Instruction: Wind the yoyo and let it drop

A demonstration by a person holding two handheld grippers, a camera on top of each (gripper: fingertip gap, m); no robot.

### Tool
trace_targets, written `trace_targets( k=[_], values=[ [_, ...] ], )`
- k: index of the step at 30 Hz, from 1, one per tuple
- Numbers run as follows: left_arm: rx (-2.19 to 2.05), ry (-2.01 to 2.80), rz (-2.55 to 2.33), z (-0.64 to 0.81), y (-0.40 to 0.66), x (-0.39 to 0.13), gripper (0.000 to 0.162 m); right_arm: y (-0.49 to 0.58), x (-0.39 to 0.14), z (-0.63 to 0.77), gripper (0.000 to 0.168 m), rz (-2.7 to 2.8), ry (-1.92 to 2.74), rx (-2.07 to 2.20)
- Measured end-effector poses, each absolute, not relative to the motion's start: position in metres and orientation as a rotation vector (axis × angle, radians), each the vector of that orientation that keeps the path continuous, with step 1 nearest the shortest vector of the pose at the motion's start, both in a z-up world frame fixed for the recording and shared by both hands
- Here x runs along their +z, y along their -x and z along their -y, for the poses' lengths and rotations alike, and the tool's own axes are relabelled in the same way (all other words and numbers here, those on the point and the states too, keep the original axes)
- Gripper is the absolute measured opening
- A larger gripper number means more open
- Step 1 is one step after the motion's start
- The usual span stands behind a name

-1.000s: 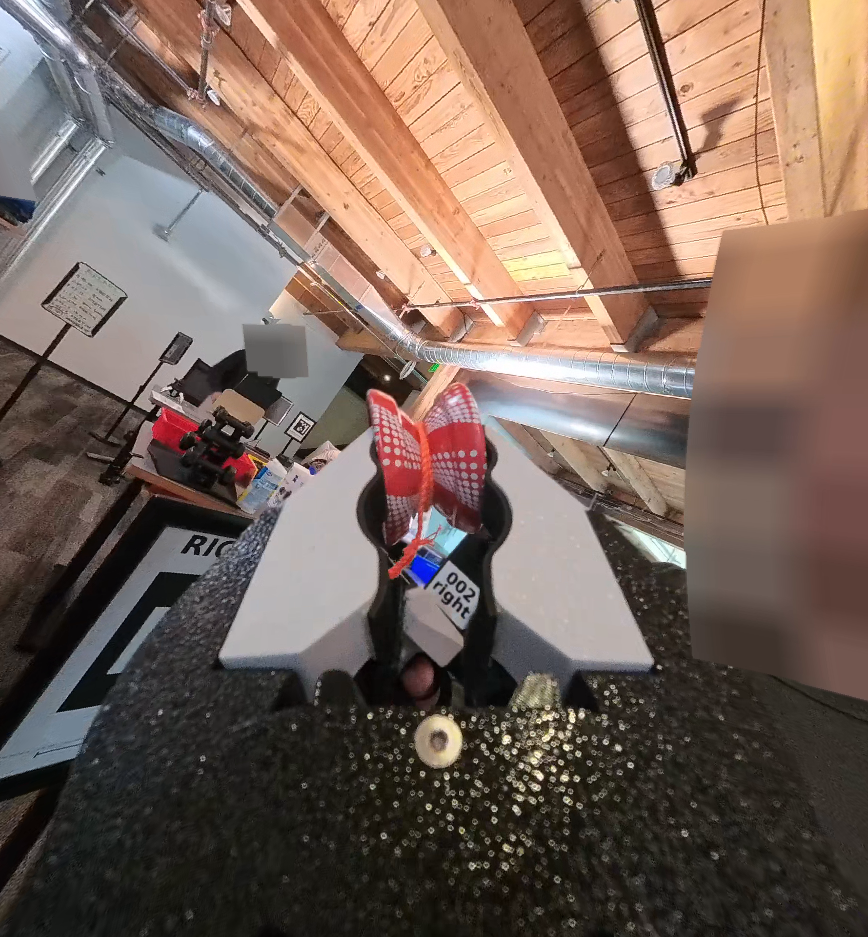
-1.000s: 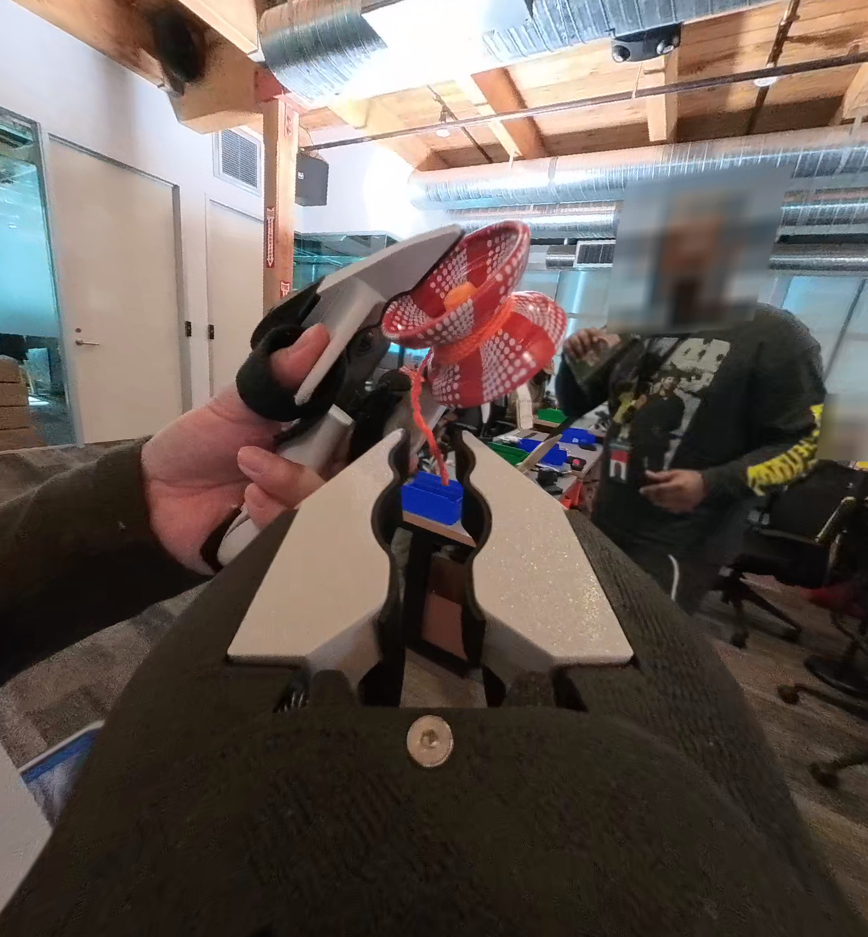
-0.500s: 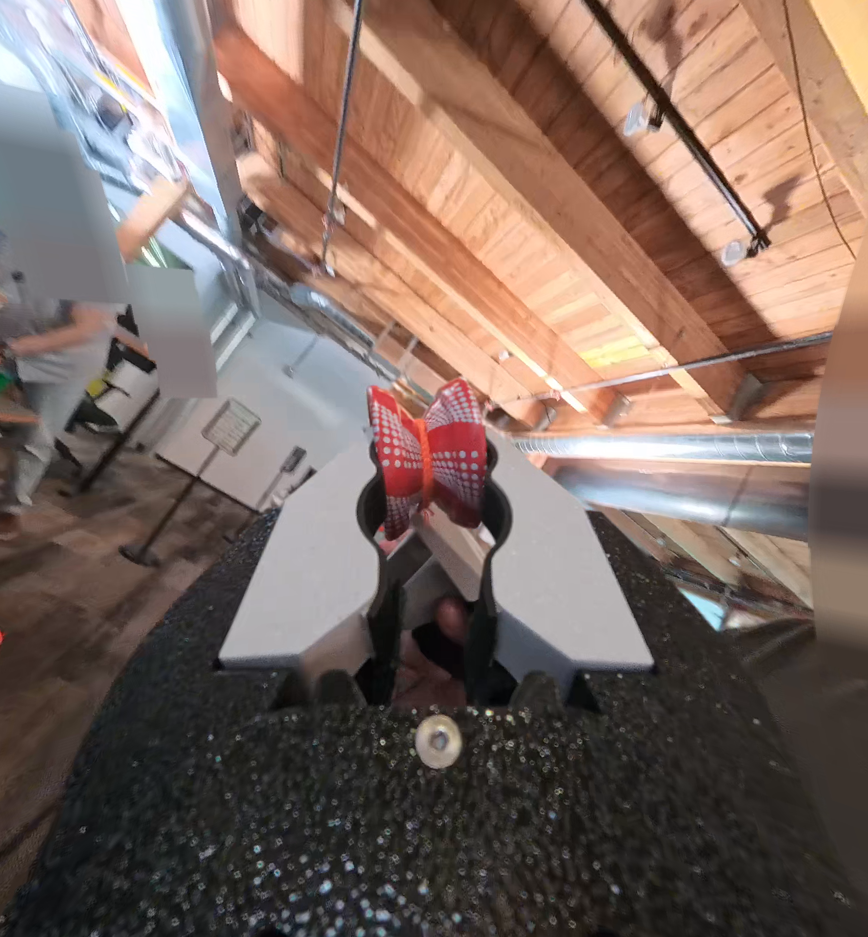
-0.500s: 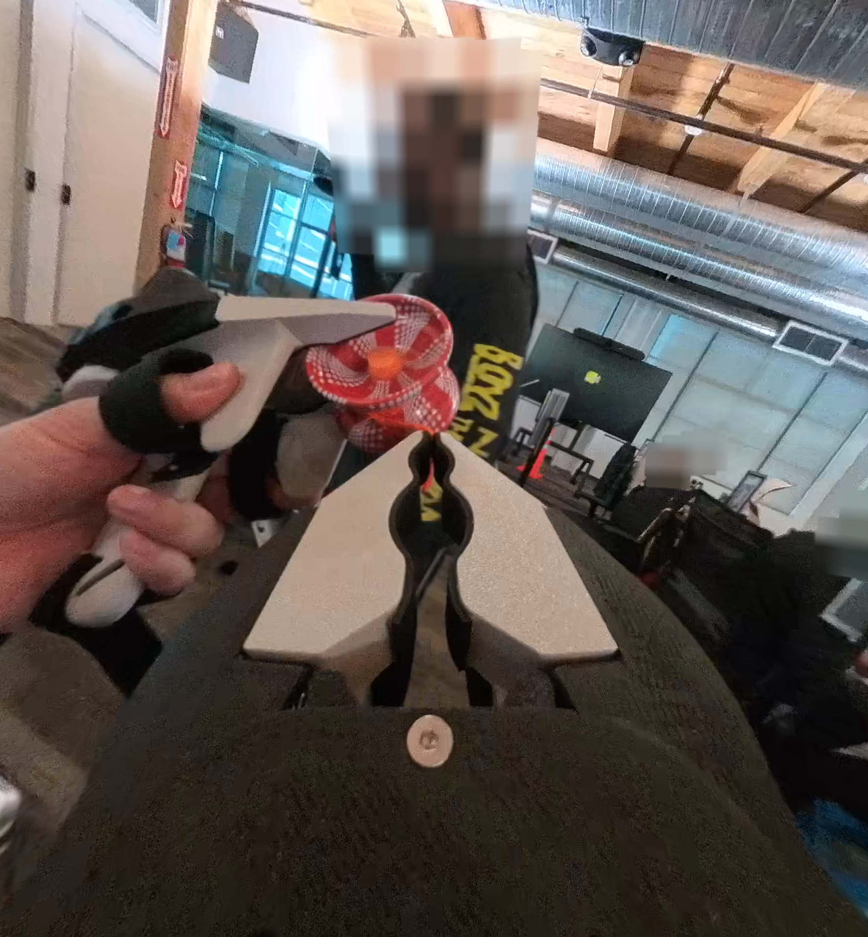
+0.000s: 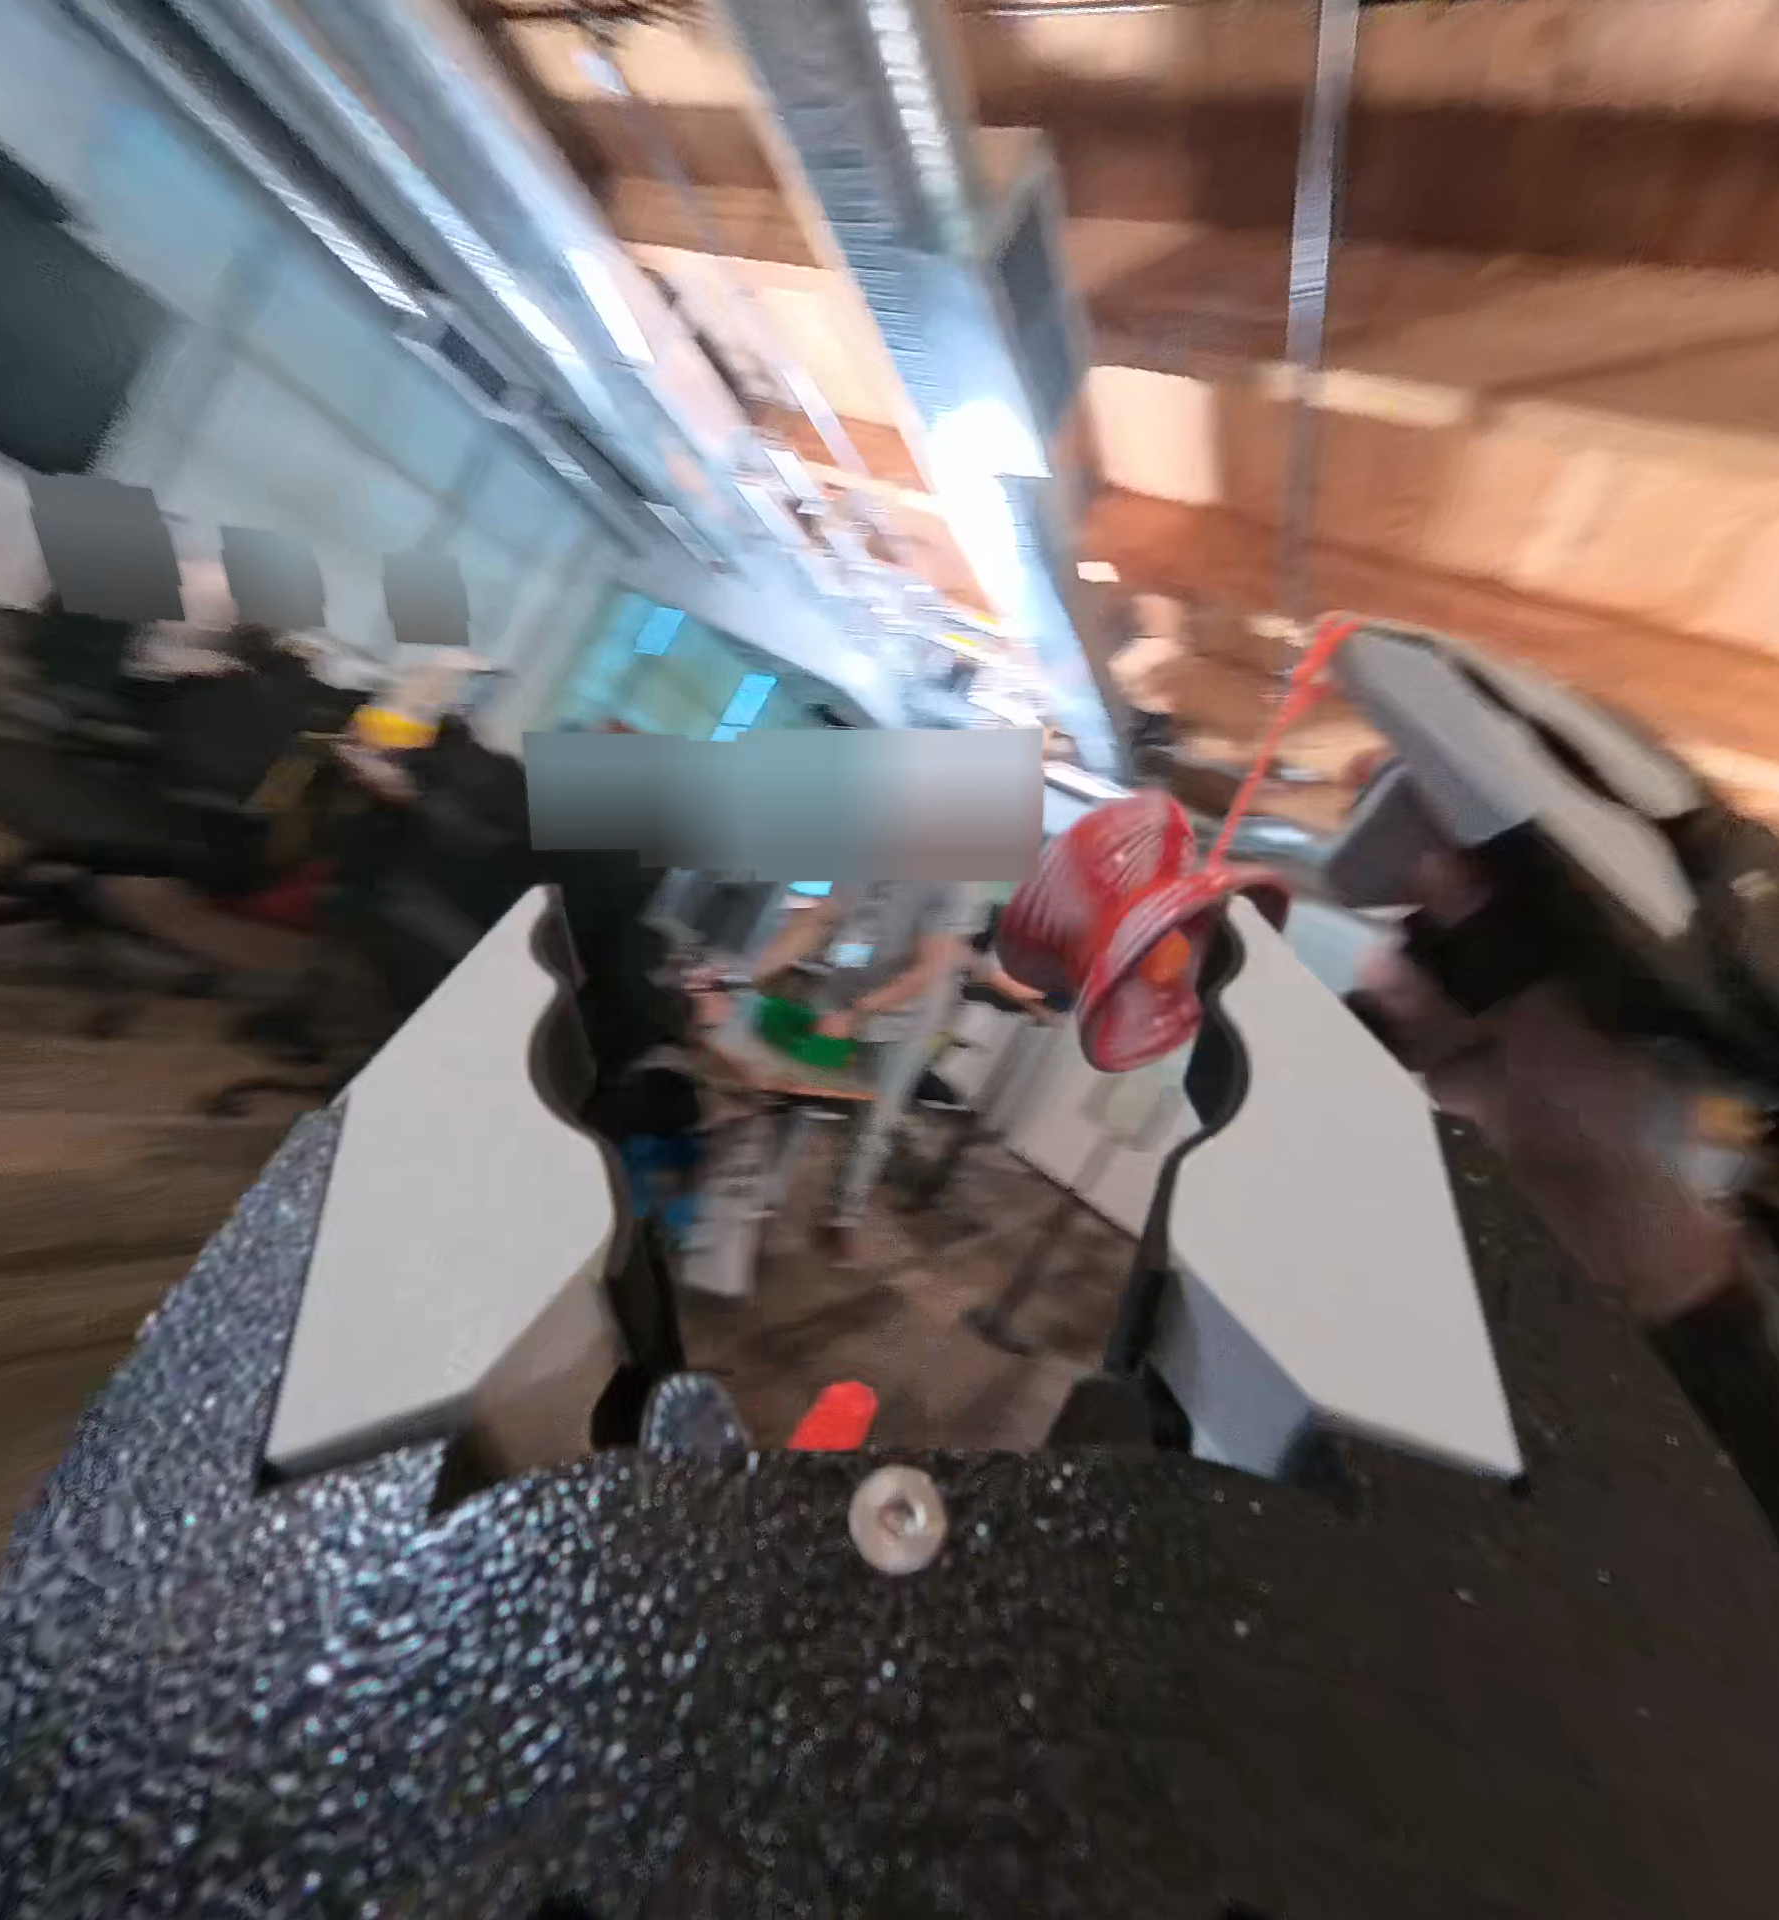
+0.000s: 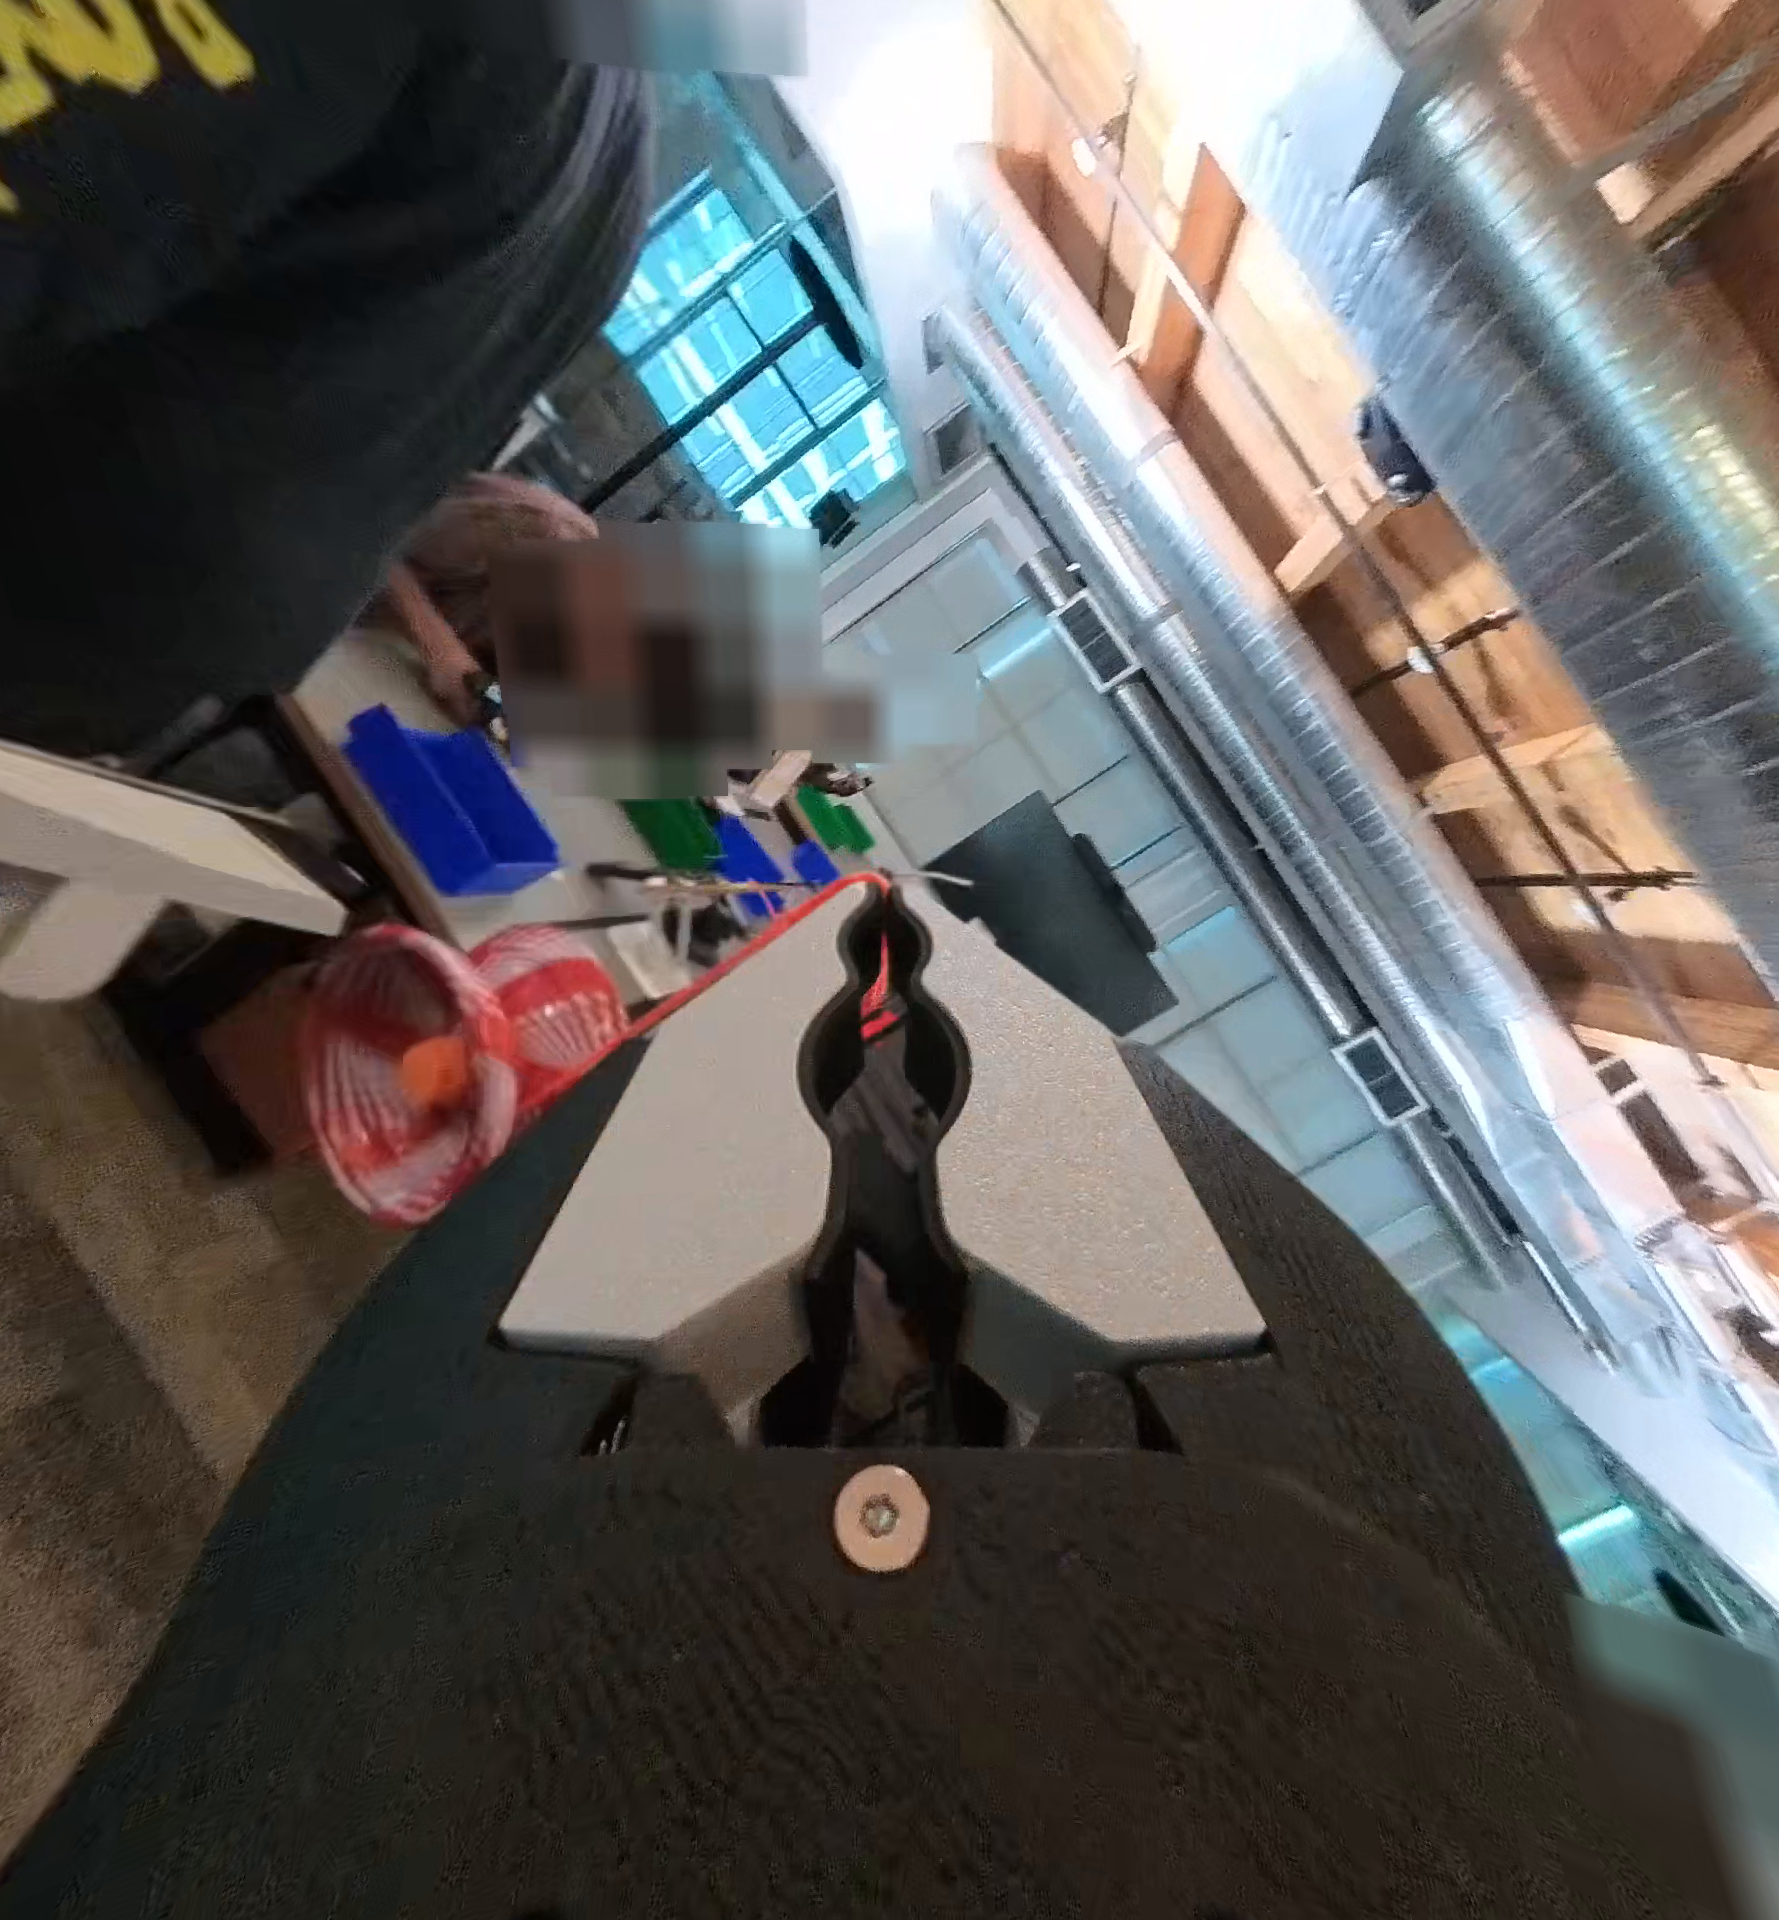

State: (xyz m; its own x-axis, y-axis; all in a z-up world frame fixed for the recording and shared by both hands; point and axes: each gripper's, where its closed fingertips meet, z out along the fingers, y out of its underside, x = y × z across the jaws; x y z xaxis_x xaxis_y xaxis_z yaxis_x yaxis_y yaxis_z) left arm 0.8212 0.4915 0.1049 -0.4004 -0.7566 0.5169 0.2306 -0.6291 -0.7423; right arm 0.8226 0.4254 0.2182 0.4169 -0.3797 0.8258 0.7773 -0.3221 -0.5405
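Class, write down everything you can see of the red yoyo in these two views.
The yoyo is red with a white pattern, two flared plastic-looking halves joined at an orange hub. It hangs free in the air, blurred. No claw grips its body: the left claw gapes open. Its red string runs taut to the right claw, shut on it.

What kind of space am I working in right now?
Probably an open workshop or lab-style office: shiny metal ventilation ducts under a wooden plank ceiling, and blue plastic storage bins on a worktable.
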Motion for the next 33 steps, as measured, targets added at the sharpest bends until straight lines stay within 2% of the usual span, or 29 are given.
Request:
trace_targets(
  k=[4,8,12,14,15,16,17,20,22,24,26,33],
  values=[
    [-1.656,1.464,-0.617,-0.576,-0.764,-0.041,0.117,-0.822,0.124,-0.447,0.000,0.432,1.670,-1.028],
    [-1.242,1.718,-0.742,-0.608,-0.700,-0.186,0.115,-0.810,-0.008,-0.465,0.000,0.430,1.873,-0.769],
    [-0.942,1.807,-0.974,-0.600,-0.660,-0.263,0.113,-0.815,-0.142,-0.475,0.000,0.446,2.096,-0.652],
    [-0.856,1.793,-1.059,-0.595,-0.652,-0.278,0.110,-0.832,-0.160,-0.480,0.000,0.428,2.125,-0.674],
    [-0.818,1.785,-1.097,-0.592,-0.650,-0.285,0.109,-0.842,-0.143,-0.485,0.000,0.415,2.091,-0.720],
    [-0.778,1.776,-1.129,-0.592,-0.648,-0.290,0.108,-0.856,-0.104,-0.490,0.000,0.405,2.003,-0.812],
    [-0.734,1.764,-1.159,-0.592,-0.646,-0.295,0.107,-0.871,-0.046,-0.493,0.000,0.387,1.871,-0.947],
    [-0.515,1.671,-1.234,-0.604,-0.637,-0.299,0.102,-0.882,0.171,-0.461,0.000,0.321,1.354,-1.351],
    [-0.361,1.572,-1.247,-0.613,-0.634,-0.294,0.098,-0.868,0.257,-0.440,0.000,0.324,1.171,-1.456],
    [-0.331,1.546,-1.269,-0.614,-0.638,-0.297,0.098,-0.859,0.290,-0.439,0.000,0.380,1.157,-1.477],
    [-0.349,1.561,-1.280,-0.613,-0.641,-0.303,0.098,-0.851,0.295,-0.442,0.000,0.445,1.193,-1.458],
    [-0.441,1.570,-1.302,-0.608,-0.643,-0.321,0.104,-0.856,0.254,-0.449,0.000,0.556,1.358,-1.493]
  ],
)
